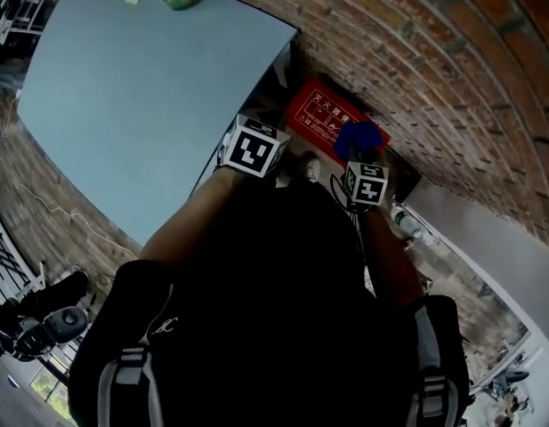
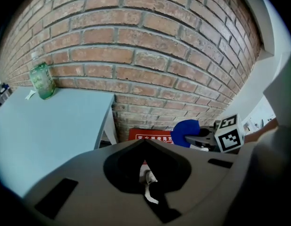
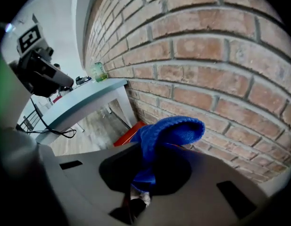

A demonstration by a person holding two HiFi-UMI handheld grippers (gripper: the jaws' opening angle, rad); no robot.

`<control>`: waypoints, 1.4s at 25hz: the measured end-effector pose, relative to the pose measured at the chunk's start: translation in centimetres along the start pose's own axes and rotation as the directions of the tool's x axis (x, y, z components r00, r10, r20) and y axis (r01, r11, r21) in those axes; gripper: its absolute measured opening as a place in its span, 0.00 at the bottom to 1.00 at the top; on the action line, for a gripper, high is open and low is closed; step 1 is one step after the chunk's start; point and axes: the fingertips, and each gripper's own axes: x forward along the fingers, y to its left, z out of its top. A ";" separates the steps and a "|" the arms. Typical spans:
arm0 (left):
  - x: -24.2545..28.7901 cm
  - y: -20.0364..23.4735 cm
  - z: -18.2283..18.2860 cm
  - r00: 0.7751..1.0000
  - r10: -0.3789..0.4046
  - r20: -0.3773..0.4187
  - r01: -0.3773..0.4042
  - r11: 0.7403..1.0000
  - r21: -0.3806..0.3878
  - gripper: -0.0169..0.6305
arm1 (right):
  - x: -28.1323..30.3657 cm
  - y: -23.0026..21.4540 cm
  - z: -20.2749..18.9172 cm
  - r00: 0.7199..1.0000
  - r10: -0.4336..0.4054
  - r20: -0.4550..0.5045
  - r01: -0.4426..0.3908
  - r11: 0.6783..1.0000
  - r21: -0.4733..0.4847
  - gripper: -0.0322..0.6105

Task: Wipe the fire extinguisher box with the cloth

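cloth handling: cloth looks soft, light and floppy, and folds over itself; judged easy to drag but could pull free if it snags; best held by a bunched end so a loose flap is left to wipe with
box handling: fire extinguisher box looks stiff and flat-faced, probably heavy enough to stay put under a wipe; no need to take hold of it, just press the cloth on the top face
cloth look: bright blue, fuzzy weave, bunched into a rounded hump
box look: red, white print on top, low against the brick wall
right gripper: right gripper has its jaws pinched on the lower end of the cloth
left gripper: left gripper has its jaws closed tip to tip, nothing between them
cloth place: in the right gripper, hump sticking out past the tips, close to the wall
box place: ahead of and below both grippers, nearer the right one
contact: cannot tell if the cloth touches the box
other: table left of the left gripper; green bottle on it, well apart from both grippers
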 end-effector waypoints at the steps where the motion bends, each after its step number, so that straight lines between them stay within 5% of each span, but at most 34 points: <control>1: 0.2 -0.8 0.8 1.000 -0.008 0.016 0.008 1.000 0.006 0.02 | -1.3 -0.3 0.3 1.000 -0.002 0.019 0.002 1.000 -0.004 0.13; 7: -0.5 -6.8 6.9 0.973 -0.056 0.223 0.046 0.998 0.051 0.02 | -7.4 -2.0 5.4 0.973 -0.006 0.232 0.007 1.000 -0.003 0.13; 13: -2.2 -12.7 8.8 0.942 -0.139 0.306 0.113 0.989 0.101 0.02 | -15.3 -2.9 12.3 0.887 0.001 0.462 0.003 1.000 -0.006 0.13; 18: -4.1 -15.1 12.3 0.909 -0.148 0.390 0.064 0.973 0.222 0.02 | -19.4 -4.2 14.9 0.834 -0.015 0.551 0.015 1.000 0.005 0.13; 23: -6.0 -15.9 13.5 0.884 -0.149 0.444 0.056 0.975 0.215 0.02 | -19.4 -4.5 14.9 0.835 0.009 0.550 -0.018 1.000 0.010 0.13; 35: -5.6 -15.7 12.0 0.889 -0.152 0.432 0.091 0.983 0.157 0.02 | -19.7 -5.3 14.8 0.828 0.046 0.560 -0.047 0.999 -0.013 0.13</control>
